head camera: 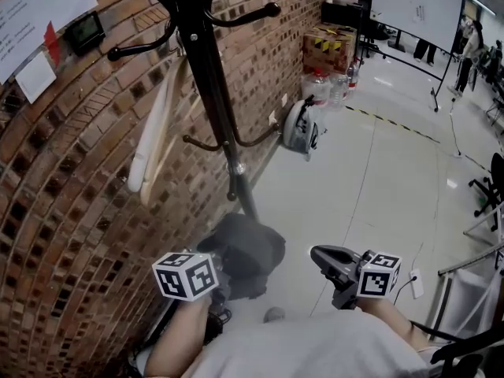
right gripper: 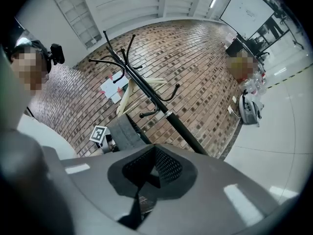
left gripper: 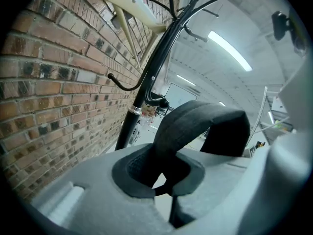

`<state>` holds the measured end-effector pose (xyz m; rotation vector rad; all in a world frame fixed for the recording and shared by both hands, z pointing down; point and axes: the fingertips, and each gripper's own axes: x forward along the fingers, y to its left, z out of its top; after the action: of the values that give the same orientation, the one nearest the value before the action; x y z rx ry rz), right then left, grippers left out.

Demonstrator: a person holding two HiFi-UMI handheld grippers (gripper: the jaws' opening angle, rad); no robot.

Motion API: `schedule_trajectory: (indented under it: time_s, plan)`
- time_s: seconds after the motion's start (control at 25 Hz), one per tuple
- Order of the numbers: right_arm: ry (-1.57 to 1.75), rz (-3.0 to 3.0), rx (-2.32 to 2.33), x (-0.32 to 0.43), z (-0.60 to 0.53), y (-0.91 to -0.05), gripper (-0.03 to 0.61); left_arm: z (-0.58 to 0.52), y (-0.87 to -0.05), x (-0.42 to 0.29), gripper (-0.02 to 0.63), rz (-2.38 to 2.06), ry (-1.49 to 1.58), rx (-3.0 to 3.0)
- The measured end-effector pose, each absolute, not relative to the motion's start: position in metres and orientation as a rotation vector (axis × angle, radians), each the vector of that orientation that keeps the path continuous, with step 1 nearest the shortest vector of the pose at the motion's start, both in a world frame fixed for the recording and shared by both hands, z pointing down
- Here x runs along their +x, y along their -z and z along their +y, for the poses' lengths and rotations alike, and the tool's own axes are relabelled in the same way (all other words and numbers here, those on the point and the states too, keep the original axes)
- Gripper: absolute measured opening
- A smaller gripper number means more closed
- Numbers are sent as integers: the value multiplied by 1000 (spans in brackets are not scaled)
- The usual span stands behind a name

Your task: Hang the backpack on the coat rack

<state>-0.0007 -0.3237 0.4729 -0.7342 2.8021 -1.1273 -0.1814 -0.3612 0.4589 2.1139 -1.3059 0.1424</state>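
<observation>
The black coat rack (head camera: 206,61) stands against the brick wall, its pole running down toward me. The dark grey backpack (head camera: 248,250) hangs low in front of me, near the foot of the pole. My left gripper (head camera: 216,280) is shut on the backpack's strap (left gripper: 195,124), which loops up out of the jaws in the left gripper view, with the coat rack (left gripper: 146,87) just behind it. My right gripper (head camera: 319,252) is to the right of the backpack, apart from it, jaws shut with nothing between them. In the right gripper view the coat rack (right gripper: 161,109) leans across the wall beyond the right gripper (right gripper: 146,190).
A brick wall (head camera: 71,211) with papers fills the left. A cream folded thing (head camera: 153,140) leans behind the rack. A grey bag (head camera: 301,126), water bottles (head camera: 327,85) and cardboard boxes (head camera: 331,46) sit along the wall. A whiteboard (head camera: 413,6) and an office chair (head camera: 488,187) stand to the right.
</observation>
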Motion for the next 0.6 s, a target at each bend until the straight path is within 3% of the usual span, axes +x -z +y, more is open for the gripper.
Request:
schedule_trajectory:
  time_s: [0.6]
  plan:
    - [1169, 2776, -729, -40, -367, -494, 0, -453, -480, -198, 21, -1191, -178, 2054]
